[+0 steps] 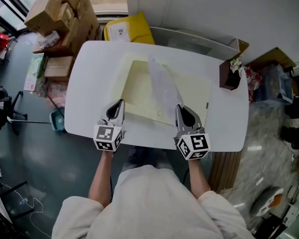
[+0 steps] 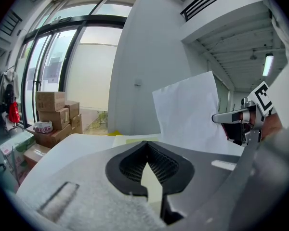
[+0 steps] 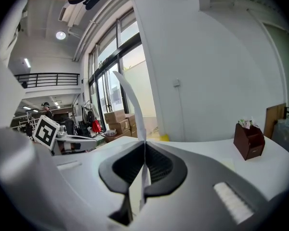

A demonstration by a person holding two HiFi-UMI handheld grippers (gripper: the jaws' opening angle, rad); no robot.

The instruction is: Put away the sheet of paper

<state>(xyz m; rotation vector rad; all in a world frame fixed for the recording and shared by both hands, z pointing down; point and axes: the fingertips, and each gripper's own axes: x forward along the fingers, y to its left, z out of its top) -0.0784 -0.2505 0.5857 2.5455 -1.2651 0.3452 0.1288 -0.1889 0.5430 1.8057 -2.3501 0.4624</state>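
Observation:
A white sheet of paper [image 1: 164,86] stands up from the table, bowed, with its lower edge pinched in my right gripper [image 1: 179,108]. In the right gripper view the sheet [image 3: 132,105] rises edge-on from the shut jaws of that gripper [image 3: 143,150]. A pale yellow folder [image 1: 194,98] lies spread on the white table [image 1: 99,63]. My left gripper [image 1: 120,103] is at the folder's near left edge. In the left gripper view my left gripper [image 2: 148,150] has a pale yellow strip pinched between its jaws, and the sheet [image 2: 188,114] shows to the right.
A brown desk organiser [image 1: 230,76] stands at the table's far right corner. Stacked cardboard boxes [image 1: 65,14] and a yellow box [image 1: 127,31] sit on the floor beyond the table's far left. The wall runs just behind the table.

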